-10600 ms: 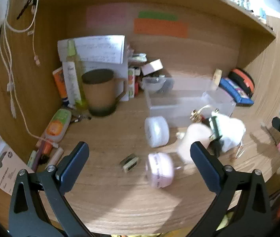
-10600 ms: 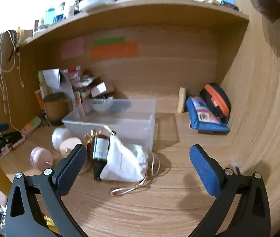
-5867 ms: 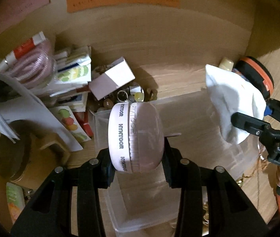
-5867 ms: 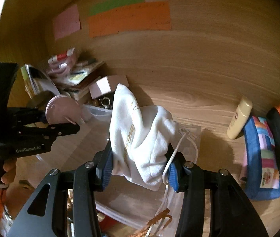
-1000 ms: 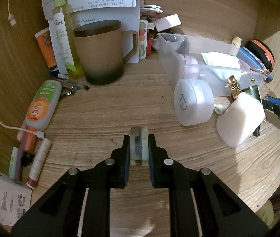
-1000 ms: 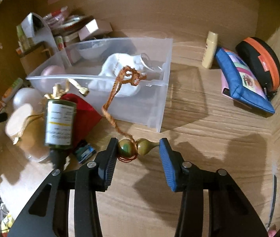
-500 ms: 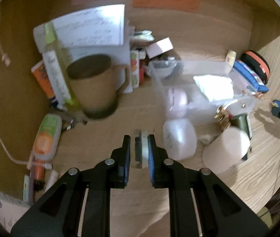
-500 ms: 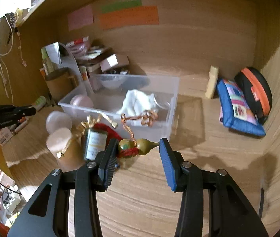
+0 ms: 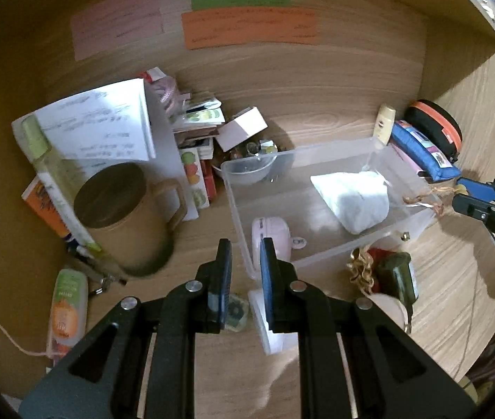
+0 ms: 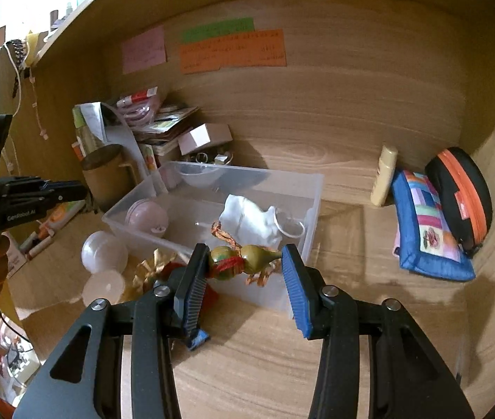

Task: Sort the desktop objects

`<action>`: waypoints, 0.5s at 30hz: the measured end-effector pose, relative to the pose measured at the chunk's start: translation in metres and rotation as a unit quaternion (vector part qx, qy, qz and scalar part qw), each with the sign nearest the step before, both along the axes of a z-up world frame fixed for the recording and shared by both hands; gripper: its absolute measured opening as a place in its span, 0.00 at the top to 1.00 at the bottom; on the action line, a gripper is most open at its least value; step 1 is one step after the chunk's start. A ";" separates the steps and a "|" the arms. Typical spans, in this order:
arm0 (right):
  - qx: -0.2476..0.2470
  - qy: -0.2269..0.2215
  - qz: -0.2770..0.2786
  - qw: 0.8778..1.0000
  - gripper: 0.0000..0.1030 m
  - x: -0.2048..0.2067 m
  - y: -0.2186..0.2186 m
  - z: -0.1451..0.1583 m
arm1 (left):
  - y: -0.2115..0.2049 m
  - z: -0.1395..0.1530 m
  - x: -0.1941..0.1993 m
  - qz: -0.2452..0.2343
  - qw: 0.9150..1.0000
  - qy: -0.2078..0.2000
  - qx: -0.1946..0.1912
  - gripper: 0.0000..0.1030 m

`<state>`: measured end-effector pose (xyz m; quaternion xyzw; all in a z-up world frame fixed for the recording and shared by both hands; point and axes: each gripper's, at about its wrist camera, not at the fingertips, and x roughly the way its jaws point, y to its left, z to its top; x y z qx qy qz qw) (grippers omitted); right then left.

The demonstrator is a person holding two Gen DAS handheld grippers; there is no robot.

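This is a lived-in home desk nook: a wooden worktop (image 10: 369, 314) closed in by wood-grain back and side panels, with a shelf (image 10: 72, 17) of small bottles overhead and white cables (image 10: 13, 80) hanging at the left edge. Pink, green and orange paper notes (image 9: 247, 28) are stuck on the back panel. Personal clutter fills the surface: a brown mug (image 9: 125, 216), handwritten sheets (image 9: 100, 129), tubes of lotion (image 9: 65, 307), a patchwork pouch (image 10: 429, 223), a zipped black-and-orange case (image 10: 464, 195) and a clear plastic bin (image 10: 303, 237) holding small toiletries.
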<state>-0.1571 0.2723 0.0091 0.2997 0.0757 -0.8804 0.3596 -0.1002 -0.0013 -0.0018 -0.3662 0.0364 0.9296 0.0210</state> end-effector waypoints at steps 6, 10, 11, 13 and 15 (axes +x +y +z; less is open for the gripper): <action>0.003 -0.010 0.009 1.000 0.62 -0.009 -0.008 -0.007 | -0.018 -0.024 -0.002 0.013 1.000 -0.028 0.001 0.85; 0.010 -0.015 0.012 1.000 0.62 -0.014 -0.013 -0.011 | -0.037 -0.047 0.000 0.019 0.997 -0.066 0.031 0.85; 0.011 -0.015 0.011 1.000 0.62 -0.014 -0.014 -0.012 | -0.040 -0.053 0.001 0.017 0.996 -0.076 0.044 0.85; 0.013 -0.017 0.011 1.000 0.62 -0.015 -0.017 -0.014 | -0.038 -0.061 0.006 0.005 0.994 -0.088 0.058 0.82; 0.014 -0.019 0.011 1.000 0.62 -0.016 -0.019 -0.016 | -0.029 -0.064 0.010 0.001 0.995 -0.083 0.052 0.70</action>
